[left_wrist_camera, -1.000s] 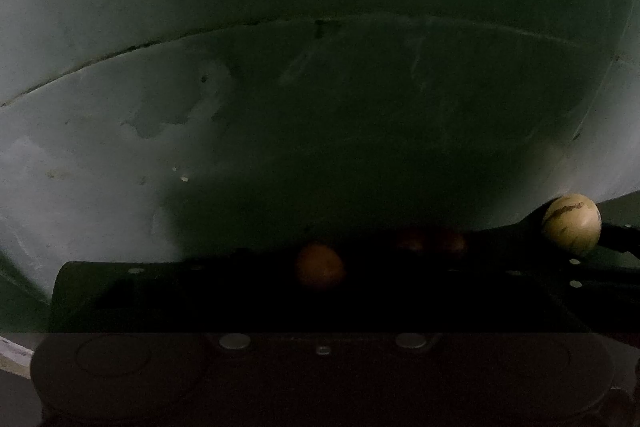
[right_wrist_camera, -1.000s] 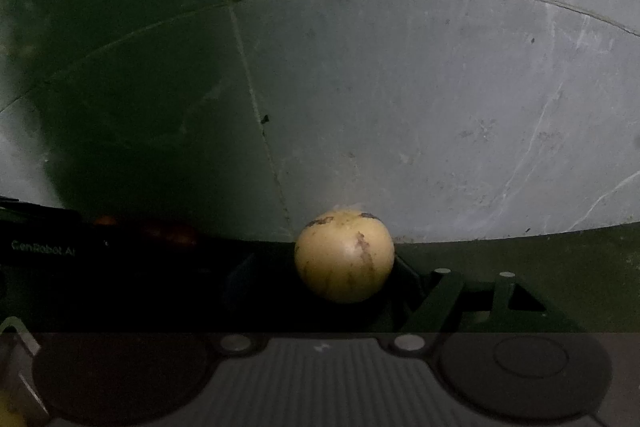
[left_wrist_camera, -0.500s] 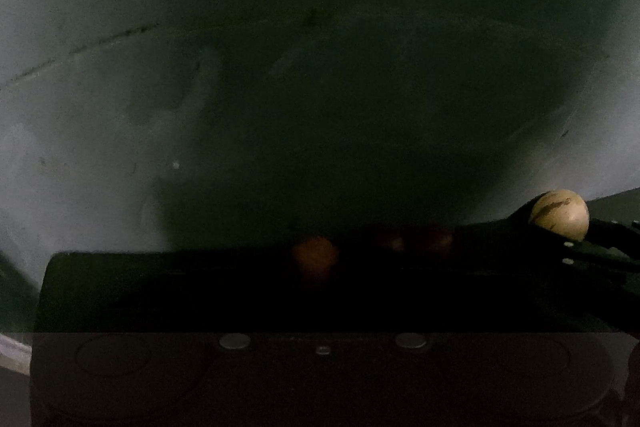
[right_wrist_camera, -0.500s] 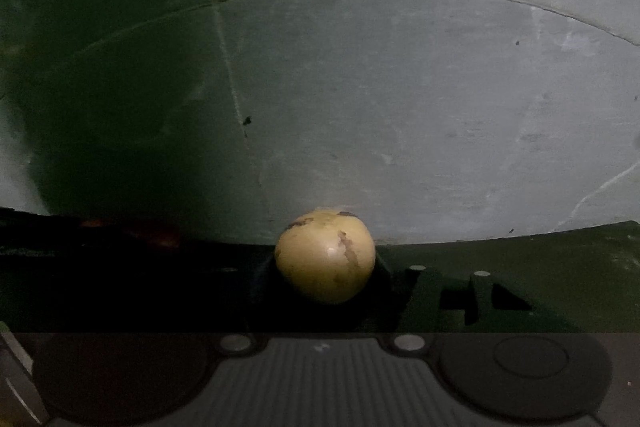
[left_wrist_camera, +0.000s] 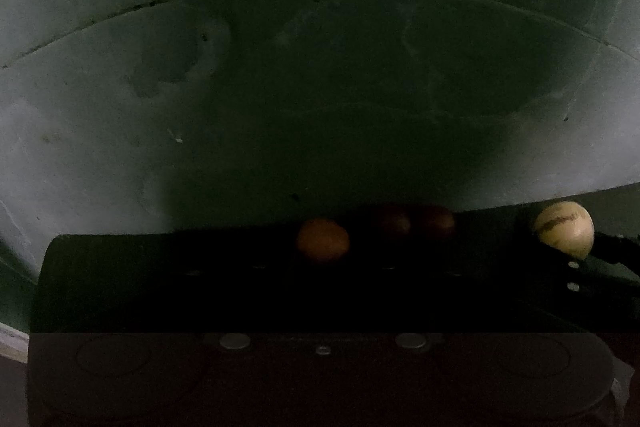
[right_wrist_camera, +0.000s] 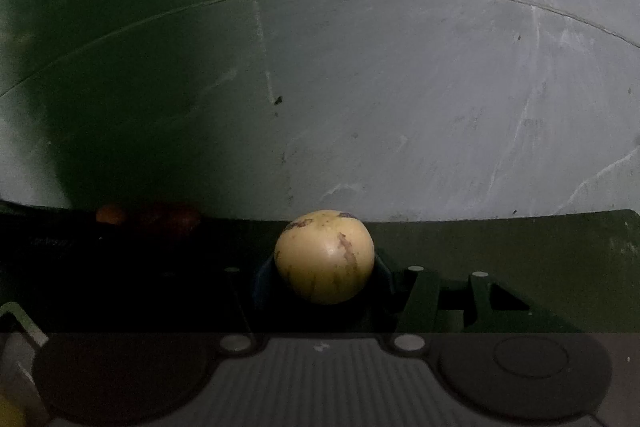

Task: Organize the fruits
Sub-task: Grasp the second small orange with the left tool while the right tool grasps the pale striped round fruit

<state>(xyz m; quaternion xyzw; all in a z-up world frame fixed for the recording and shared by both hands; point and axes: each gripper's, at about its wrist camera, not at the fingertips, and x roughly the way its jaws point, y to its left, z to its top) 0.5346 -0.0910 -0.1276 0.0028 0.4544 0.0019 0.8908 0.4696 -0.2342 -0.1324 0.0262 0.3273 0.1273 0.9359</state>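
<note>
pale yellow fruit [right_wrist_camera: 324,257], brown streaks | orange fruit [left_wrist_camera: 323,240] | grey veined floor [right_wrist_camera: 440,107]

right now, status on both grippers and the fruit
Right gripper shut on pale streaked fruit. Left gripper: too dark to tell. Orange fruit and two dark ones ahead of it. Nothing blocking.

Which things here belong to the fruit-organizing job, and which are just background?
Part of the job:
- pale yellow streaked fruit, held in the right gripper
- orange fruit
- two dark reddish fruits, in deep shadow beside it
- left gripper, too dark to judge its state

Just there:
- grey tiled floor
</note>
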